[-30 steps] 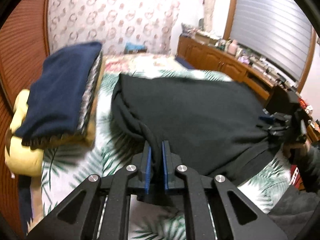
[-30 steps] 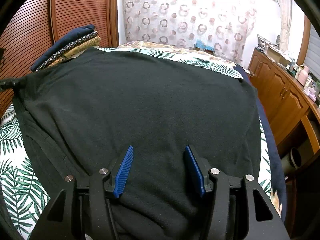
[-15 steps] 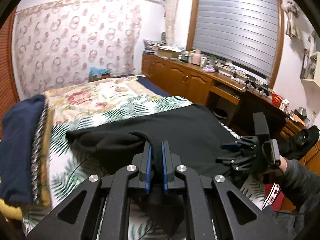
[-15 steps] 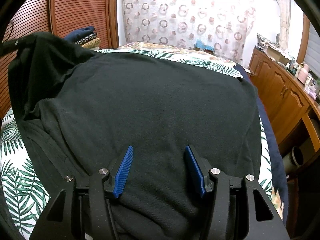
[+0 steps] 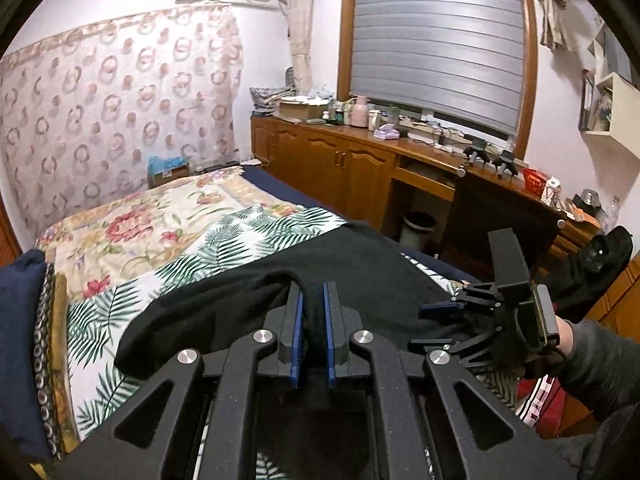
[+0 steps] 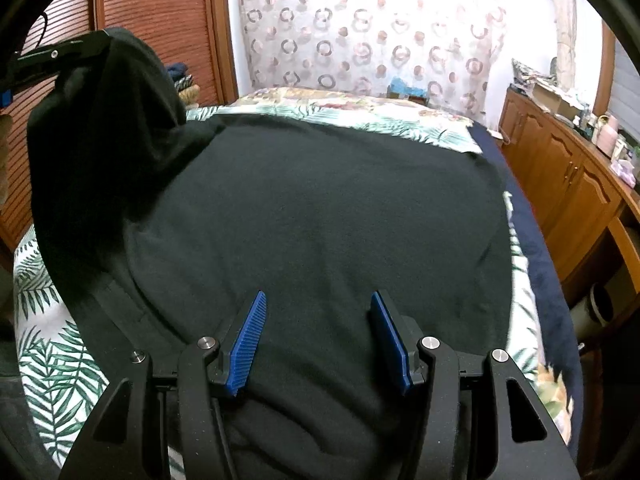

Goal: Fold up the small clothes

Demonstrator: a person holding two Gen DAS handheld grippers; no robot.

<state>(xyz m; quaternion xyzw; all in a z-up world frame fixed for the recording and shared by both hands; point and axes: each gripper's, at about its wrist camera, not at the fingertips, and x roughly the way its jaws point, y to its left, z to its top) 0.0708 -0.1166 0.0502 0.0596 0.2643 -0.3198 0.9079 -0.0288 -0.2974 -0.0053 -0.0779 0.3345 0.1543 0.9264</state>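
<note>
Bedroom walls close in a bed [image 6: 60,364] covered by a palm-leaf sheet, the landmark here; beyond its far end hangs a ring-patterned curtain [image 5: 120,92]. Along the bed's right side, as the right wrist view shows it, runs a wooden cabinet [image 5: 344,164] cluttered on top, under a window with a grey blind [image 5: 436,36]; a slatted wooden door [image 6: 152,20] stands on the bed's other side. A black garment [image 6: 320,208] lies spread over most of the bed, its long axis running down the bed's length toward the curtain, 1 side edge raised off the sheet and draped back over the rest. A stack of folded clothes [image 5: 20,340] sits at the bed's door side. The left gripper [image 5: 312,316] is clenched on that lifted edge, a fold of black cloth pinched between its 2 blue pads [image 5: 297,328]. The right gripper [image 6: 320,332] sits at the bed's near end over the flat cloth, jaws apart, nothing pinched between them; whether its tips press the cloth is unclear.
</note>
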